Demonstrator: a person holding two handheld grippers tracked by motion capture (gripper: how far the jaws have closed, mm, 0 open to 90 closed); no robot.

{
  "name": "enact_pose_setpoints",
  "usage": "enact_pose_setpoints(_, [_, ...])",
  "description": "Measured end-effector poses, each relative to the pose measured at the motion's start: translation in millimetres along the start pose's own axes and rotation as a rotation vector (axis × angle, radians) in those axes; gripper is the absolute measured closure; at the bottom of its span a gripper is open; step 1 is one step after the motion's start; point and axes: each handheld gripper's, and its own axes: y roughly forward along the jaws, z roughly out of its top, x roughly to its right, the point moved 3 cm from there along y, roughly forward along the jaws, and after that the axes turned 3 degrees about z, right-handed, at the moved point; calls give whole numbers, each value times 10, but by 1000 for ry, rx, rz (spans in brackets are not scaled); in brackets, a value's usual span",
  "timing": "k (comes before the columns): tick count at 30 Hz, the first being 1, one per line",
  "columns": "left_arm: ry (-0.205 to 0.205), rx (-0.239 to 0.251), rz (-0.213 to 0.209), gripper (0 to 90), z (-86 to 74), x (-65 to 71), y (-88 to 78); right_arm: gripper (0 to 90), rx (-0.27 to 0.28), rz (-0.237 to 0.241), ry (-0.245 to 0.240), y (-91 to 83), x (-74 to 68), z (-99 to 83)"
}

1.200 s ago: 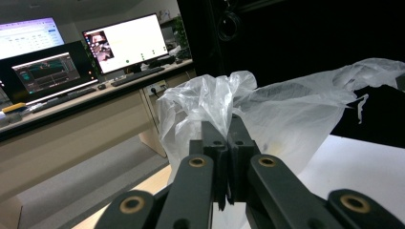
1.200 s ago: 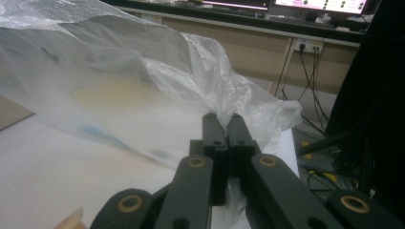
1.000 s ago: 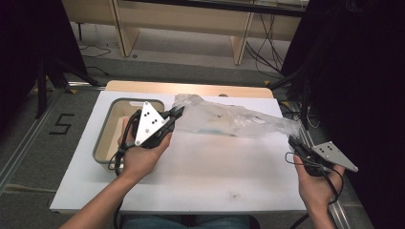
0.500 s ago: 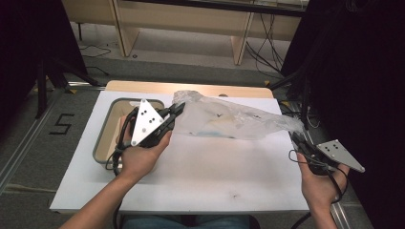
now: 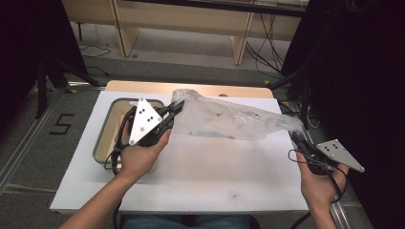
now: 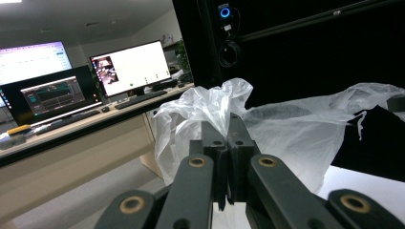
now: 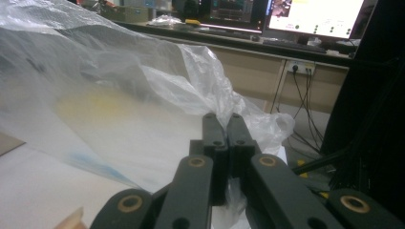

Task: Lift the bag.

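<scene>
I see the white table [image 5: 191,176] spread below both claws, with a shallow tray [image 5: 106,138] sitting under and just behind my left gripper [image 5: 177,108]. Stretched between the two claws hangs the clear plastic bag [image 5: 229,121], lifted off the tabletop and sagging slightly in the middle. My left gripper is clenched on the bag's crumpled corner; in the left gripper view the film [image 6: 210,107] bunches up right past the closed jaws. My right gripper [image 5: 292,137] is clamped on the opposite end, and in the right gripper view the bag [image 7: 119,109] billows away from the jaw tips, with something pale yellow and a bluish streak showing dimly through it, too blurred to name.

I judge the step in hand to be holding the bag taut by its two ends, either to spread it or to shake it open. The next move calls for keeping both grips firm while I draw the claws apart evenly, since thin film slips or tears easily.
</scene>
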Motion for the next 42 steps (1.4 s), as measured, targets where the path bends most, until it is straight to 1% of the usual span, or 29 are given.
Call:
enact_pose_setpoints(4, [-8,17,-5,890,32,7,-3,899,0,-3,1,-5,8,-6])
enact_pose_setpoints(5, [-14,24,-12,890,55,10,-8,899,-1,-6,0,-9,9,-1])
enact_pose_setpoints(9, [-13,39,-12,890,100,17,-15,899,12,-8,-3,-24,15,27])
enact_pose_setpoints(14, [-17,43,-6,889,113,1,-4,899,27,-17,2,-50,32,67])
enact_pose_setpoints(16, [-22,36,0,889,91,-20,19,900,36,-23,-1,-56,47,96])
enact_pose_setpoints(17, [-27,23,5,889,48,-42,55,899,39,-26,0,-46,51,110])
enact_pose_setpoints(18, [-27,23,5,889,48,-42,55,899,41,-28,0,-33,53,117])
enact_pose_setpoints(19, [-33,7,12,889,-5,-66,92,900,42,-27,-3,-17,52,120])
enact_pose_setpoints(21, [-34,-12,19,889,-56,-94,125,899,40,-28,-4,22,45,124])
enact_pose_setpoints(22, [-34,-12,19,889,-56,-94,125,899,40,-28,-4,22,45,124])
enact_pose_setpoints(23, [-39,-24,27,889,-100,-121,156,899,41,-26,-5,78,34,125])
enact_pose_setpoints(26, [-42,-36,34,889,-135,-144,186,899,33,-29,-3,157,22,114])
enact_pose_setpoints(27, [-40,-50,38,889,-169,-161,219,899,32,-30,-1,188,16,107])
enact_pose_setpoints(30, [-42,-61,39,889,-200,-170,250,899,21,-32,-1,283,-6,80])
enact_pose_setpoints(31, [-40,-67,42,889,-216,-171,267,899,21,-32,-1,283,-6,80])
enact_pose_setpoints(32, [-36,-72,45,889,-236,-174,288,899,10,-32,-1,356,-27,54])
enact_pose_setpoints(33, [-32,-86,44,888,-266,-178,321,899,6,-33,-4,381,-31,44])
enact_pose_setpoints(34, [-32,-86,44,888,-266,-178,321,899,6,-33,-4,381,-31,44])
enact_pose_setpoints(35, [-32,-102,47,888,-306,-186,368,899,-4,-35,1,464,-48,11])
enact_pose_setpoints(36, [-32,-102,47,888,-306,-186,368,899,-4,-35,1,464,-48,11])
enact_pose_setpoints(37, [-33,-120,48,888,-346,-201,422,899,-14,-32,1,540,-63,-13])
enact_pose_setpoints(38, [-33,-120,48,888,-346,-201,422,899,-16,-33,1,567,-69,-19])
enact_pose_setpoints(39, [-41,-132,50,888,-378,-209,479,899,-21,-31,3,602,-79,-26])
enact_pose_setpoints(40, [-41,-132,50,888,-378,-209,479,899,-21,-31,3,602,-79,-26])
enact_pose_setpoints(41, [-39,-145,55,888,-411,-226,536,899,-28,-30,3,667,-98,-34])
enact_pose_setpoints(42, [-39,-145,55,888,-411,-226,536,899,-28,-29,4,702,-105,-39])
